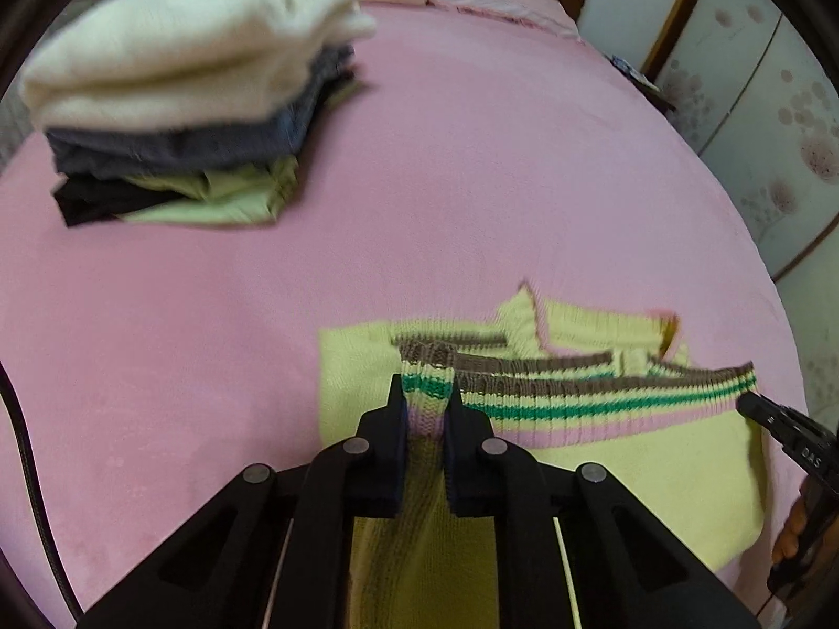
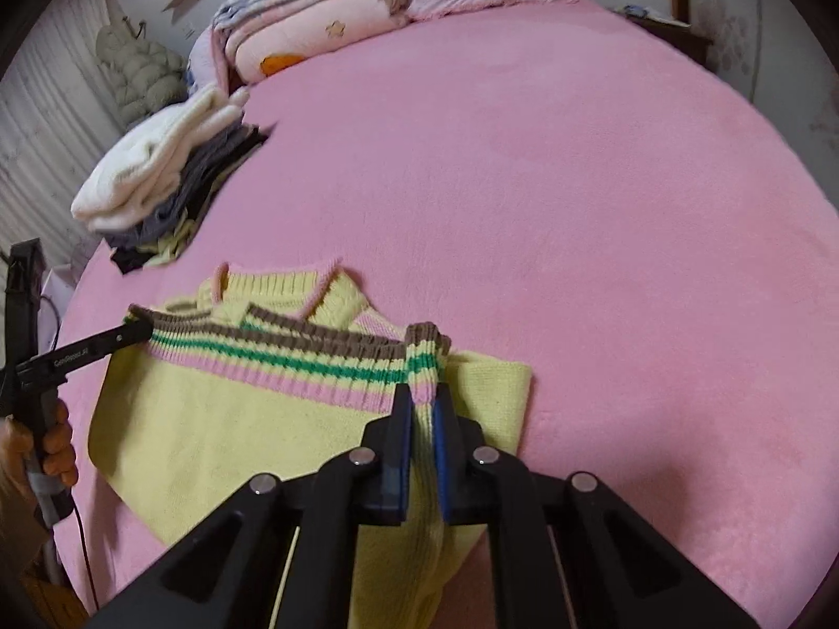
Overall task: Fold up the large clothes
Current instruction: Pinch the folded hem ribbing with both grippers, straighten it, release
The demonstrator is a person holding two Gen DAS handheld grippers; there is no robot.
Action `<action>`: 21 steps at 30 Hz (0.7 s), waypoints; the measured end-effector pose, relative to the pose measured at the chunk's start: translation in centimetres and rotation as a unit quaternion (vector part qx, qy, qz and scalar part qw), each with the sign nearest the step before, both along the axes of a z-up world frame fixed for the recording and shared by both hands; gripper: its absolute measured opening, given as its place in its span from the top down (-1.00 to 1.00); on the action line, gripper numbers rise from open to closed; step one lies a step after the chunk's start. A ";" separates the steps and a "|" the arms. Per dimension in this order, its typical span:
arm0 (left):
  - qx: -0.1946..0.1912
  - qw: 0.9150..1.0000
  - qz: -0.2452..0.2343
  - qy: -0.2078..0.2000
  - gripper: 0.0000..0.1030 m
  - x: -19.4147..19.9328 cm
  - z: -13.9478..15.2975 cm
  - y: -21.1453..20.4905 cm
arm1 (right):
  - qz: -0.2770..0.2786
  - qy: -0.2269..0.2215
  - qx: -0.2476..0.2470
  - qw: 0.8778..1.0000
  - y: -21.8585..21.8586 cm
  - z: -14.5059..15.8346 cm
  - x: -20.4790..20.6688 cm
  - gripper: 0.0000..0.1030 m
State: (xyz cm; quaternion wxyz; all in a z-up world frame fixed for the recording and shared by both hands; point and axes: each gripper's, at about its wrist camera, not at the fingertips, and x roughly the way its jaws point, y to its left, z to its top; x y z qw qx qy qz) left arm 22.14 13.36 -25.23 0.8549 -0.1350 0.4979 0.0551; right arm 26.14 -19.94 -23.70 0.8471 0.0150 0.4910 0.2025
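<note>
On the pink bed (image 1: pixel 498 167), near its front edge, lies the yellow knit sweater (image 1: pixel 629 482); pale yellow body, ribbed hem band (image 1: pixel 603 393) striped brown, green and pink, with a thin pink trim at the neck opening; the hem band is lifted and stretched in a line above the rest of the body, which lies flat under it. The left hand-held gripper (image 1: pixel 426 403) is pinching one end of that band, fingers pressed tight onto the bunched rib; the right hand-held gripper (image 2: pixel 419 401) is pinching the other end the same way, so the band hangs taut between the two. Off to the left sits a stack of folded clothes (image 1: pixel 178 105), white knit on top, grey, black and light green below, well apart from the sweater. Folded quilts (image 2: pixel 309 15) are piled at the head of the bed; between them and the sweater the bed cover is a wide smooth pink stretch; a wardrobe (image 1: pixel 760 105) stands just past the right edge.
</note>
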 end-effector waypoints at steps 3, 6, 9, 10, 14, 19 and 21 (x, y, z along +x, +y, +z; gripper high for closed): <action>0.020 1.000 0.002 -0.020 0.83 0.5 1.8 0.0 | -0.022 -0.022 0.020 0.999 -0.6 1.9 -0.2 0.87; 0.036 0.999 0.007 -0.020 0.83 1.9 1.5 0.4 | -0.032 -0.043 0.016 0.998 -0.5 2.6 0.5 0.87; 0.038 0.999 0.018 -0.001 0.83 3.7 -0.4 0.7 | -0.042 -0.042 0.002 0.998 -0.2 1.4 2.0 0.87; 0.040 0.999 0.021 0.010 0.83 4.1 -1.4 0.8 | -0.045 -0.038 -0.006 0.998 -0.1 0.8 2.4 0.87; 0.056 0.998 0.019 0.026 0.82 4.9 -3.9 0.1 | -0.053 -0.008 -0.045 0.998 0.3 -3.2 3.5 0.87; 0.066 0.998 0.010 0.024 0.65 5.0 -3.9 -0.2 | -0.054 -0.021 -0.060 0.996 0.8 -2.7 3.3 0.82; 0.047 0.998 0.011 0.029 0.34 5.1 -3.5 0.3 | -0.060 -0.020 -0.068 0.996 1.0 -2.0 3.2 0.75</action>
